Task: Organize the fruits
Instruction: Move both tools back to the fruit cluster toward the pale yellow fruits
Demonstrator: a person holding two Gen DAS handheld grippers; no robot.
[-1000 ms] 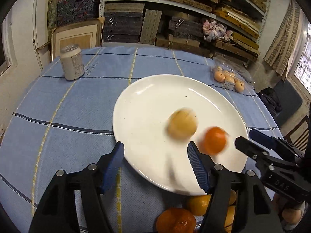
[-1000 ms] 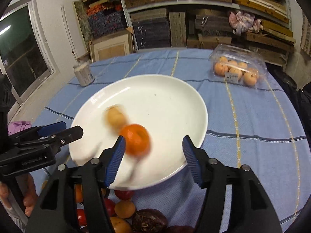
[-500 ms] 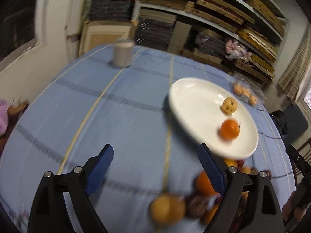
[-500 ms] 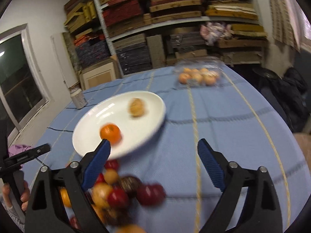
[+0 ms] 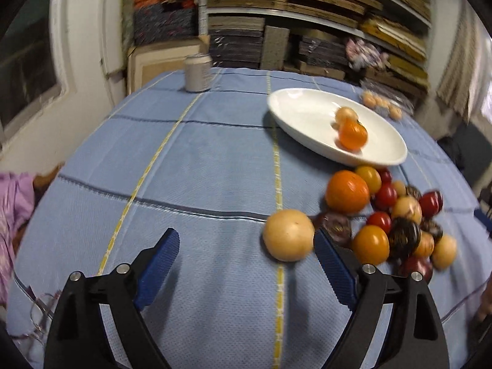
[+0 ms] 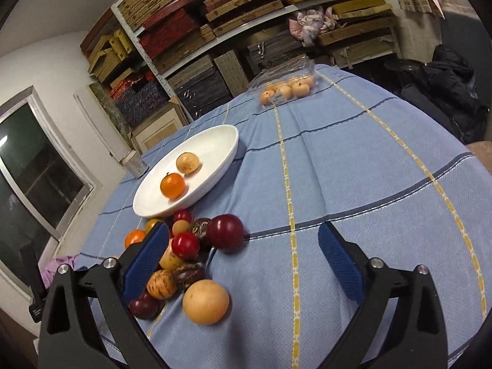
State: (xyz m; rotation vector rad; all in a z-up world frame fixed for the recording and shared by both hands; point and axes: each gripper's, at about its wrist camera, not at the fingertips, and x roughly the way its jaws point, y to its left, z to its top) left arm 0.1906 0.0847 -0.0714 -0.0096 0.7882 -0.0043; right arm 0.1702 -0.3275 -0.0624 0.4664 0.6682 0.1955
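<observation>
A white plate [image 5: 301, 117] [image 6: 215, 141] holds an orange fruit [image 5: 353, 134] [image 6: 173, 185] and a pale round one [image 5: 346, 114] [image 6: 187, 163]. Near the table's front lies a pile of small fruits [image 5: 396, 215] [image 6: 184, 255], red, yellow, orange and dark. My left gripper [image 5: 246, 236] is open over the cloth, and a pale yellow fruit [image 5: 288, 235] lies just inside its right finger, untouched. My right gripper [image 6: 243, 232] has its jaws opening. A dark red plum [image 6: 225, 232] lies on the cloth between its tips, clear of both pads. A larger pale fruit [image 6: 205, 301] lies nearer.
A drink can [image 5: 198, 72] [image 6: 135, 163] stands at the far left of the blue cloth [image 5: 200, 184]. A clear box of pale fruits [image 5: 381, 104] [image 6: 286, 89] sits at the far right. Behind the table are shelves of stacked boards, and a dark jacket [image 6: 449, 92] lies to the right.
Both grippers have pulled back from over the plate to the near side of the table and opened wider. The two fruits stay on the plate, and the fruit pile has come into view.
</observation>
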